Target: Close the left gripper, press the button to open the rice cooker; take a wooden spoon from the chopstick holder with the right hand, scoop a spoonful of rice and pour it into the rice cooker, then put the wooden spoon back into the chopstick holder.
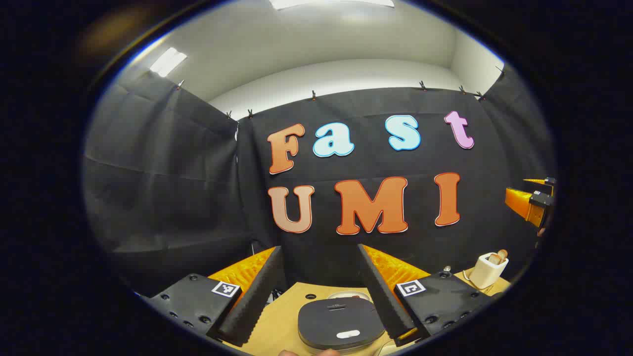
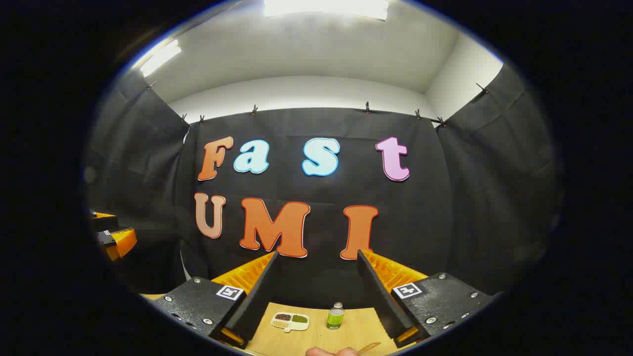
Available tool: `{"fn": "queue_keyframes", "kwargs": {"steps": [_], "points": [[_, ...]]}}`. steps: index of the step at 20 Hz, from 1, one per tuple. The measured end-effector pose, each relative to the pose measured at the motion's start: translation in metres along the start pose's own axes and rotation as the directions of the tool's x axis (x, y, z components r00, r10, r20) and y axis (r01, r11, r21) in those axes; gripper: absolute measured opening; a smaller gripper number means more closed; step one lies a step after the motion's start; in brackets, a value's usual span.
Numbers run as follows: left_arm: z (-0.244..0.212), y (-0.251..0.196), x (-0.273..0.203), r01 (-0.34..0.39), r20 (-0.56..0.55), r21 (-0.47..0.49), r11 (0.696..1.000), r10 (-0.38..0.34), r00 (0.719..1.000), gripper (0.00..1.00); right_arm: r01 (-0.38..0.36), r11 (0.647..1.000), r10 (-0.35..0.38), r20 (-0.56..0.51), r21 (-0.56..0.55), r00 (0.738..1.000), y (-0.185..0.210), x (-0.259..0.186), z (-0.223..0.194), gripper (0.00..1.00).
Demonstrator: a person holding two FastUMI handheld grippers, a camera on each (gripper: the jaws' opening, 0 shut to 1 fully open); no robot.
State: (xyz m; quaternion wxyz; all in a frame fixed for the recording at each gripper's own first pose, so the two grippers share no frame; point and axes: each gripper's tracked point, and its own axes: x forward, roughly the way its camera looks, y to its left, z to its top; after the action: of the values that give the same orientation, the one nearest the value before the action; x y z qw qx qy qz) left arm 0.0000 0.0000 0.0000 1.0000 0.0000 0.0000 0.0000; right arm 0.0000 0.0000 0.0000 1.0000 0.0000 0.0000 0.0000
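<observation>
On the wooden table [image 1: 277, 321] in your left gripper view, the dark rice cooker [image 1: 340, 324] sits with its lid down, framed between the fingers of your left gripper [image 1: 319, 287], which is spread wide and holds nothing. Off to the right stands the white chopstick holder [image 1: 487, 271] with wooden handles poking out. Your right gripper [image 2: 316, 291] is equally wide apart and empty; beyond it lie a small divided dish [image 2: 290, 321] of grains and, just beside it, a little green bottle [image 2: 336, 316].

wooden table [image 2: 356, 329] bears rice cooker [image 1: 340, 324], bottle [image 2: 336, 316].
</observation>
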Motion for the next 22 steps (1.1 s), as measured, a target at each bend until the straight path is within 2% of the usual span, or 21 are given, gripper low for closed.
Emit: {"fn": "queue_keyframes", "kwargs": {"steps": [2, 4, 5, 6, 8, 10, 11, 20, 21, 22], "points": [[0.003, -0.004, 0.0, -0.002, 0.002, -0.004, 1.0, 0.002, 1.0, 0.99, 0.007, 1.0, -0.007, 0.003, 0.001, 1.0, -0.009, -0.002, 0.0, 0.97], [0.001, -0.014, 0.001, 0.02, -0.006, -0.006, 1.0, -0.02, 1.0, 0.97, 0.014, 1.0, -0.014, 0.007, -0.007, 1.0, -0.015, -0.004, 0.0, 0.94], [0.002, -0.019, 0.001, 0.027, -0.007, -0.008, 1.0, -0.027, 1.0, 0.97, 0.015, 1.0, -0.015, 0.011, -0.014, 1.0, -0.017, -0.005, 0.0, 0.97], [0.003, -0.021, 0.001, 0.029, -0.004, -0.011, 1.0, -0.029, 1.0, 0.97, 0.013, 1.0, -0.013, 0.013, -0.017, 1.0, -0.018, -0.006, 0.0, 0.94], [0.006, -0.025, 0.0, 0.039, 0.005, -0.012, 0.999, -0.039, 0.999, 0.99, 0.005, 1.0, -0.005, 0.012, -0.013, 1.0, -0.016, -0.009, 0.0, 0.97], [0.009, -0.031, 0.0, 0.057, 0.014, -0.006, 0.998, -0.057, 0.998, 0.97, 0.003, 1.0, -0.003, 0.011, -0.013, 1.0, -0.016, -0.008, -0.001, 0.97], [0.011, -0.031, 0.0, 0.062, 0.017, -0.003, 0.998, -0.062, 0.998, 0.97, 0.005, 1.0, -0.005, 0.009, -0.014, 1.0, -0.018, -0.011, -0.001, 0.94], [0.011, -0.022, 0.004, 0.072, 0.019, 0.0, 0.997, -0.072, 0.997, 0.97, 0.032, 0.999, -0.032, -0.023, -0.022, 0.999, -0.022, -0.014, -0.011, 0.94], [0.012, -0.021, 0.004, 0.069, 0.023, 0.009, 0.998, -0.069, 0.997, 1.0, 0.029, 0.999, -0.03, -0.028, -0.018, 0.999, -0.02, -0.015, -0.012, 0.94], [0.012, -0.02, 0.005, 0.07, 0.025, 0.021, 0.997, -0.071, 0.997, 0.93, 0.029, 0.999, -0.029, -0.034, -0.015, 0.999, -0.02, -0.014, -0.014, 0.94]]}}
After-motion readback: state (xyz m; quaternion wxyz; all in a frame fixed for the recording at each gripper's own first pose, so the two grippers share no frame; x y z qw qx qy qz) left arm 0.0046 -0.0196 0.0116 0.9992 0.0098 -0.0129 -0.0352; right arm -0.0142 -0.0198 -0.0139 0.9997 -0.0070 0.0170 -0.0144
